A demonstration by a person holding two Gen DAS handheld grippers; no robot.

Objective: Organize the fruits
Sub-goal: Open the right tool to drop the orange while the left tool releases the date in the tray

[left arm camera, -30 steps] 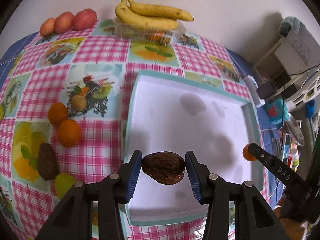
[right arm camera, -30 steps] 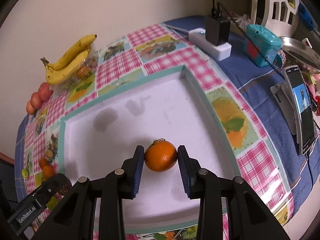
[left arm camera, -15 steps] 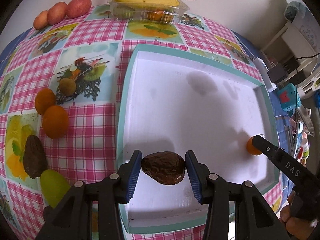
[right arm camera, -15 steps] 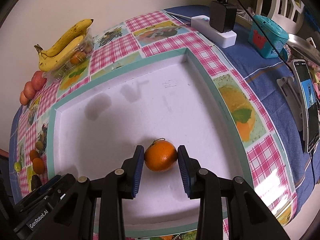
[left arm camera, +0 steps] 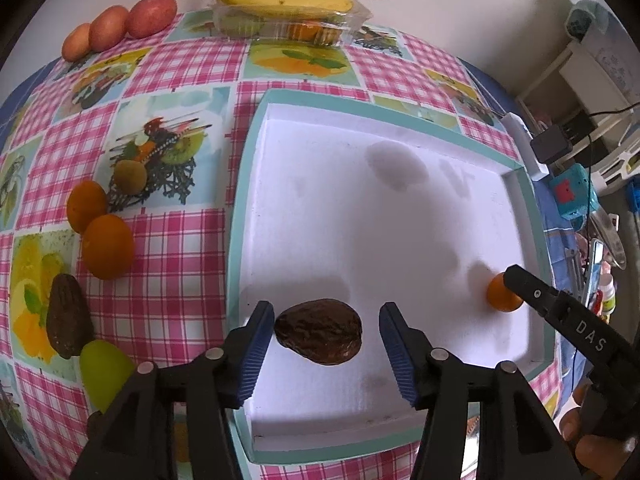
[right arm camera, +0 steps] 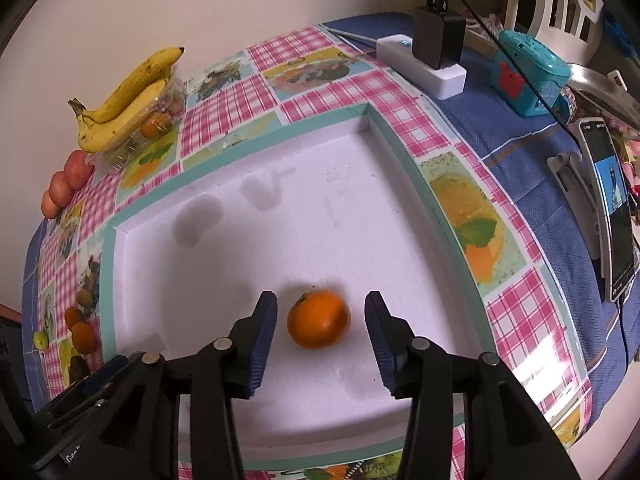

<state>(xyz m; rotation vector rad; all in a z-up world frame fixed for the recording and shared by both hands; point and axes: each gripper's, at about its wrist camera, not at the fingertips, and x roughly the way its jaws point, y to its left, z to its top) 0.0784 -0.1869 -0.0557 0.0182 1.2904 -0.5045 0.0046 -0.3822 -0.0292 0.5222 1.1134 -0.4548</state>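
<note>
On a pink checked tablecloth (left arm camera: 168, 264), a white foam tray (left arm camera: 400, 216) is receiving fruit: the left gripper (left arm camera: 326, 354) is hovering with jaws apart around a dark avocado (left arm camera: 319, 331) lying near the tray's front-left corner, while the right gripper (right arm camera: 320, 334), jaws likewise parted, is straddling an orange (right arm camera: 319, 319) resting on the tray floor.

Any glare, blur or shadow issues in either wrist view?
Right wrist view: bright glare patch on the tablecloth near the tray corner; orange sharp. Left wrist view: no glare, soft shadows on the tray, avocado sharp. Both views: strong fisheye bending, dark corners.
</note>
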